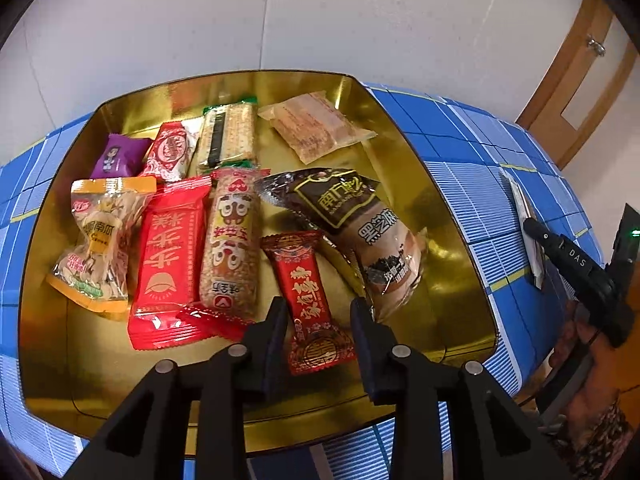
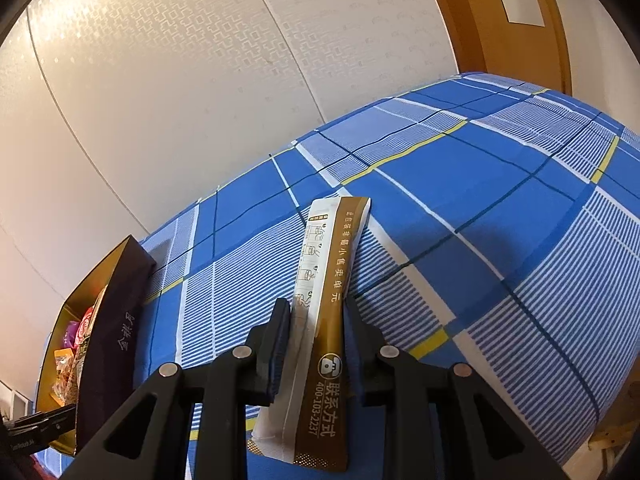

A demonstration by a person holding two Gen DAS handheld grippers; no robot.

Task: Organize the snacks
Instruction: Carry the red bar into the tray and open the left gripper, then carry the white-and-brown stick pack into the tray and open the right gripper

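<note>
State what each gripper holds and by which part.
Right gripper grips the brown-and-white sachet across its middle. Left gripper holds nothing: its jaws straddle the small red candy packet without pressing it.

Both fisheye views are bending hard at the edges — black vignette is cutting into the corners. Indoor light is coming out warm and fairly even. The gold tray (image 1: 404, 128) is throwing glare along its top wall and streaky reflections across its floor. Snack wrappers are picking up small specular spots. In the right wrist view, light is speckling the wall (image 2: 120, 60) at upper left — the sachet (image 2: 324, 304) is casting a soft shadow to its right. Mid-frame detail is staying sharp.
</note>
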